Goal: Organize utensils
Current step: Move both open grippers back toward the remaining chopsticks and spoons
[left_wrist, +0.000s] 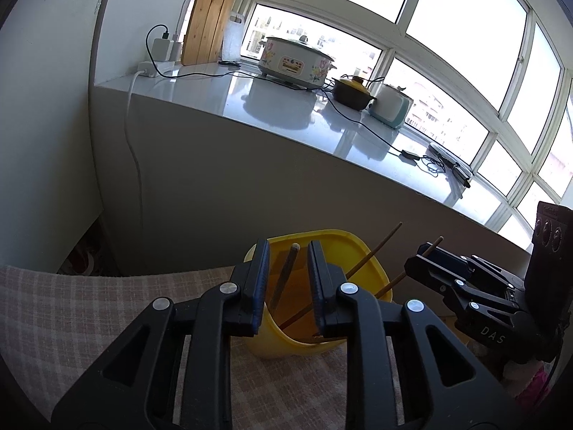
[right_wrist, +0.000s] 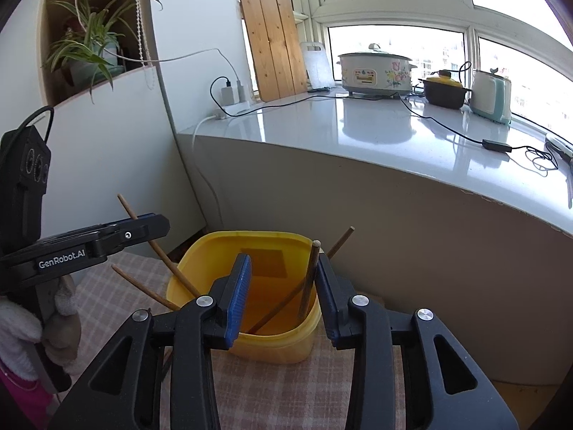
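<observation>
A yellow plastic tub [left_wrist: 372, 268] [right_wrist: 200, 261] stands on a checked tablecloth [left_wrist: 89, 308]. Several wooden chopsticks [left_wrist: 372, 254] [right_wrist: 161, 251] lean in it, and a darker stick [left_wrist: 284, 276] [right_wrist: 309, 276] stands upright in it. My left gripper [left_wrist: 288, 254] is open over the tub's near rim, with the dark stick showing between its fingers, untouched. My right gripper [right_wrist: 283, 265] is open above the tub, and the dark stick stands just inside its right finger. Each gripper shows in the other's view [left_wrist: 447, 268] [right_wrist: 107, 233].
A white counter [left_wrist: 272, 114] [right_wrist: 394, 132] rises right behind the tub, carrying a rice cooker [right_wrist: 376, 71], a dark pot [right_wrist: 446, 91], a small appliance [right_wrist: 490, 96] and cables. A wooden board [right_wrist: 272, 43] leans at its left end. A potted plant [right_wrist: 89, 46] sits on a shelf.
</observation>
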A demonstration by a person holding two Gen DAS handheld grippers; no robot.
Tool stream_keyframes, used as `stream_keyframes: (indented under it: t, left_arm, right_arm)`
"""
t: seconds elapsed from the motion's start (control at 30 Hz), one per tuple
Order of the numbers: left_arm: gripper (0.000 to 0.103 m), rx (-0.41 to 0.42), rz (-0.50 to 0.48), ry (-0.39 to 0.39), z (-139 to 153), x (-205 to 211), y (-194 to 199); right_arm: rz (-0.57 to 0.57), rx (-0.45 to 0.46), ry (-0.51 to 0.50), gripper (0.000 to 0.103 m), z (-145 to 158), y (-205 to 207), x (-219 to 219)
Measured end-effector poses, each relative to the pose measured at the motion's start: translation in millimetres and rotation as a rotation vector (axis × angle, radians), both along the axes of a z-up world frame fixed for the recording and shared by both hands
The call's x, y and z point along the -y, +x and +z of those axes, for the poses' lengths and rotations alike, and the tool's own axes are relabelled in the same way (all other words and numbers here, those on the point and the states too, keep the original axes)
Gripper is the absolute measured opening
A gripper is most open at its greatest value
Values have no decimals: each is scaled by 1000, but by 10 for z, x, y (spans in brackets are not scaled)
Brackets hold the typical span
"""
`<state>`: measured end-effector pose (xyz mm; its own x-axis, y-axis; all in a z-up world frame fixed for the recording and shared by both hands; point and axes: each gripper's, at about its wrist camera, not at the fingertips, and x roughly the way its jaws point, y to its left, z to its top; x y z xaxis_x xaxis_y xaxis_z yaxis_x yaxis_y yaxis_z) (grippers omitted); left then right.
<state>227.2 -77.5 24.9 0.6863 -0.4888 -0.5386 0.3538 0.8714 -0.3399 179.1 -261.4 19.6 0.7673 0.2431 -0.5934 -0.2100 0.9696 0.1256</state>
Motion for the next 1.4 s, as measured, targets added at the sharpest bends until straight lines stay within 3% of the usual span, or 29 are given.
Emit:
stream_keyframes:
  t: [0.33,0.77,1.07,1.2,1.4]
  left_arm:
    - [20,28,17,-8,76,-201,-235]
    - [21,9,76,36,-130,-717,-643]
    - [22,-78,110,67,-503,-1037,-946]
    - [32,-129,115,81,-705,-1130,-1084]
    - [32,-209,115,84,-997,-1229,-1285]
  right_arm:
    - [0,28,-3,37,88,-186,-19]
    - [40,15,3,37,68,-407,-104]
    - [129,-16,-8,37,-48,-555,-327]
    - [164,-30,-17,37,-116,-595,-430]
    - [207,-62,-17,37,-237,-630,-549]
